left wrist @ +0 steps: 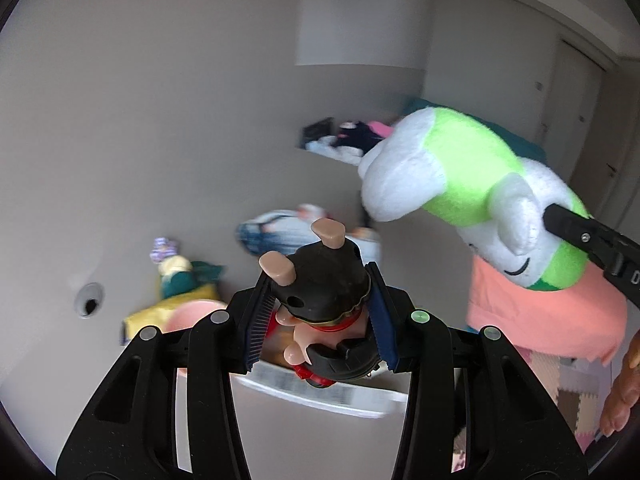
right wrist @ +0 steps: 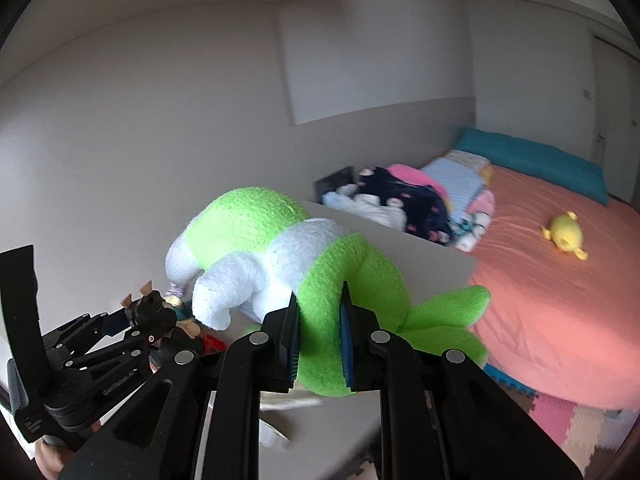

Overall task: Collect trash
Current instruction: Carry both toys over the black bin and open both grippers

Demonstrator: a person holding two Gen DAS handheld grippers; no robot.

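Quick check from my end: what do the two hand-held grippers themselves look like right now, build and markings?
Both hand-held grippers, left and right, are matte black plastic linkages with round silver pivot pins and ribbed blue finger pads. The left one shows pale green dots on two pins and small white lettering on its body.

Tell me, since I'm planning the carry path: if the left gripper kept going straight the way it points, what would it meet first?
Probably the blue-and-white bundle on the grey floor, just beyond the horned toy figure clamped in the left gripper. Depth is blurred, so it is only a likely first contact.
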